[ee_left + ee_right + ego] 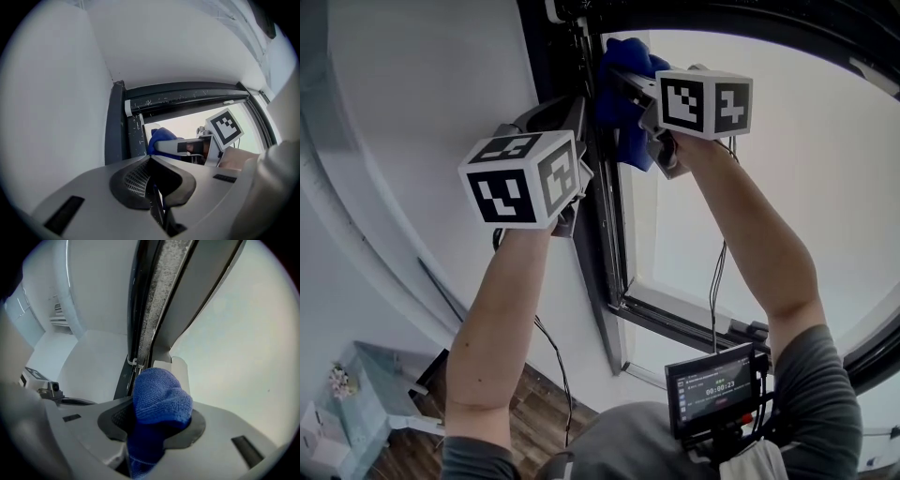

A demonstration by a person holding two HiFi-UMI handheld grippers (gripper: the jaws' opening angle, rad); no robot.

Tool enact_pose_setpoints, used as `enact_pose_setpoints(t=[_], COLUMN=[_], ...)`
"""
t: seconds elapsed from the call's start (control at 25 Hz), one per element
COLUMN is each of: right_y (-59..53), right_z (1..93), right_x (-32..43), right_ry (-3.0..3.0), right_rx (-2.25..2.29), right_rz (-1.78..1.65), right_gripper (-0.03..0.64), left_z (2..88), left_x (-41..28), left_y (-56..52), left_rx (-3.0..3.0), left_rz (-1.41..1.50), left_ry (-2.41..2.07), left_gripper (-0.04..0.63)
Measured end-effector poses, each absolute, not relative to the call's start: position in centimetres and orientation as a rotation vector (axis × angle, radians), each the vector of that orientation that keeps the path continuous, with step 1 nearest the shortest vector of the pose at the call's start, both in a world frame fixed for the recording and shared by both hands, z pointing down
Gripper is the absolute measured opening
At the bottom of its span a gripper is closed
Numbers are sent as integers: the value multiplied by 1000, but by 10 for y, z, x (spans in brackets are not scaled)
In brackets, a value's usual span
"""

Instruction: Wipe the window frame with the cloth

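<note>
The dark window frame runs up the middle of the head view, between white wall and bright glass. My right gripper is shut on a bunched blue cloth, which is pressed against the frame's upper part. In the right gripper view the cloth bulges out of the gripper, with the speckled frame channel just beyond. My left gripper sits beside the frame on the wall side. Its jaws are closed together in the left gripper view, where the cloth and right gripper show ahead.
White wall lies left of the frame and the glass pane right of it. Cables hang from the grippers to a small screen at the person's chest. Far below are a wooden floor and a pale cabinet.
</note>
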State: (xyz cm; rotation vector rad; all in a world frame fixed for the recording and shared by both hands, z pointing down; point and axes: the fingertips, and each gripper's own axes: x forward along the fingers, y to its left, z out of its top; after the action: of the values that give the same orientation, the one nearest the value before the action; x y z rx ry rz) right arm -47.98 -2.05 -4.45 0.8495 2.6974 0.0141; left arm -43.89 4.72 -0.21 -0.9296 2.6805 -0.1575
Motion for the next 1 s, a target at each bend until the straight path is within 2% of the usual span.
enact_pose_setpoints(t=[0.48,1.0], right_y=[-43,-87], right_z=[-1,88], right_x=[-434,-382], right_ry=[2686,2808], right_rx=[849,729], right_rz=[-24,-13], right_gripper=[143,141], left_z=[30,123], left_x=[-400,-367], left_y=[38,29], left_rx=[-999,-1156], left_rz=[-139,-12], left_ry=[2573,2587], left_gripper=[2,2])
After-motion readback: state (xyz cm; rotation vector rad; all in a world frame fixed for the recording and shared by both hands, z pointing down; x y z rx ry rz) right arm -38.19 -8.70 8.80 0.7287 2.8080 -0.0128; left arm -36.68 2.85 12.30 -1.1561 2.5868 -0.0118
